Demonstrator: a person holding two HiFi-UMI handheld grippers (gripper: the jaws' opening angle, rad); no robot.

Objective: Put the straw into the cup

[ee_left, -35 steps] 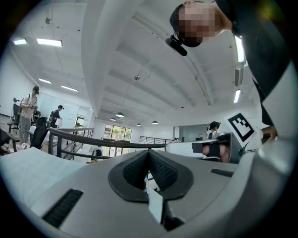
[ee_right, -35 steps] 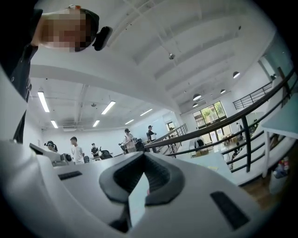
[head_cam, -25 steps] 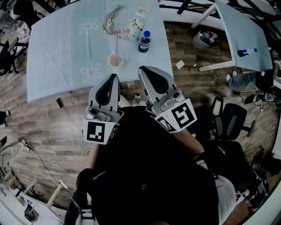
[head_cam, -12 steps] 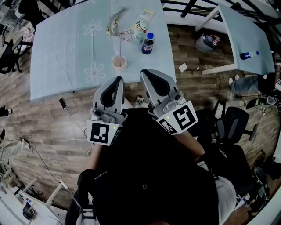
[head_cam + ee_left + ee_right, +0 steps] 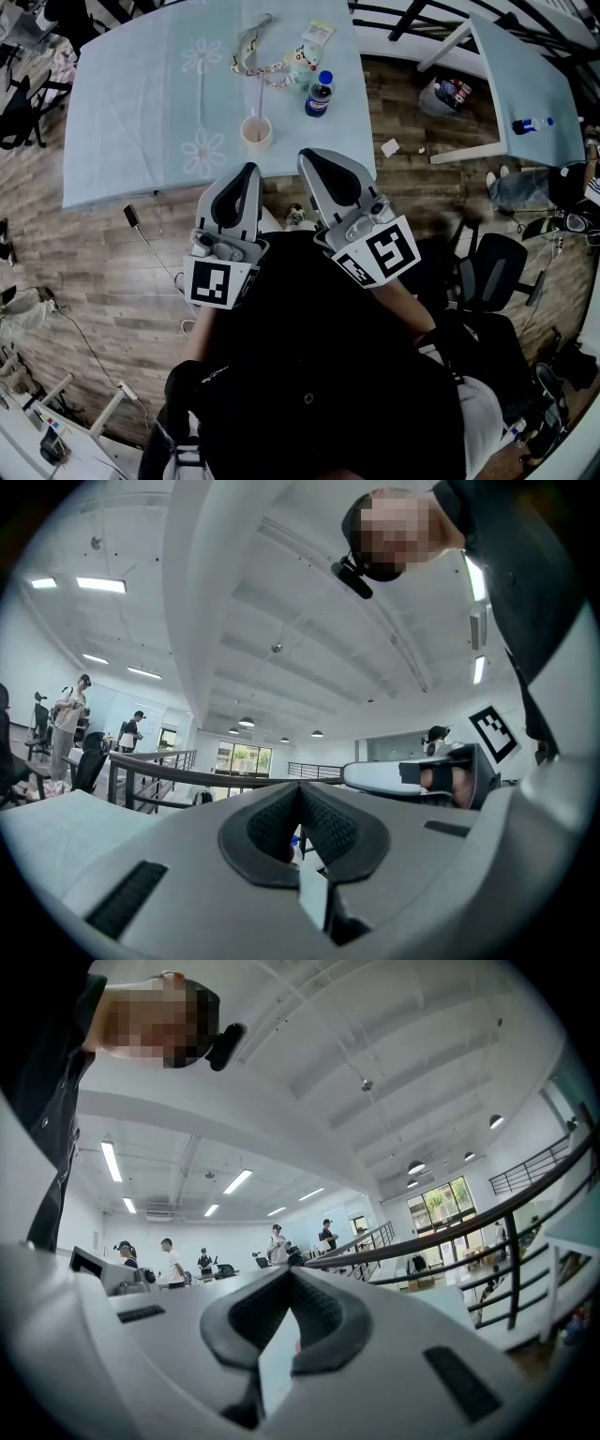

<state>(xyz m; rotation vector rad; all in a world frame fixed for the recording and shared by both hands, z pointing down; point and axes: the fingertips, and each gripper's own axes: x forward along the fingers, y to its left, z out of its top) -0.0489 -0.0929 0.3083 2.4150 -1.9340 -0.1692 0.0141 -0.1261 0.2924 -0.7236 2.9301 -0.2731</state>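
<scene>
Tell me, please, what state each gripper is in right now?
Left gripper: closed, jaws tip to tip, holding nothing.
Right gripper: closed, jaws tip to tip, holding nothing.

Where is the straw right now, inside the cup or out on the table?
Inside: the pink straw stands up out of the cup on the light blue table.

Beyond the left tongs [image 5: 247, 170] and right tongs [image 5: 313, 157]: one cup [image 5: 256, 132], one straw [image 5: 255, 101], one bottle [image 5: 319, 94]; probably another bottle [image 5: 530, 124] far to their right.
</scene>
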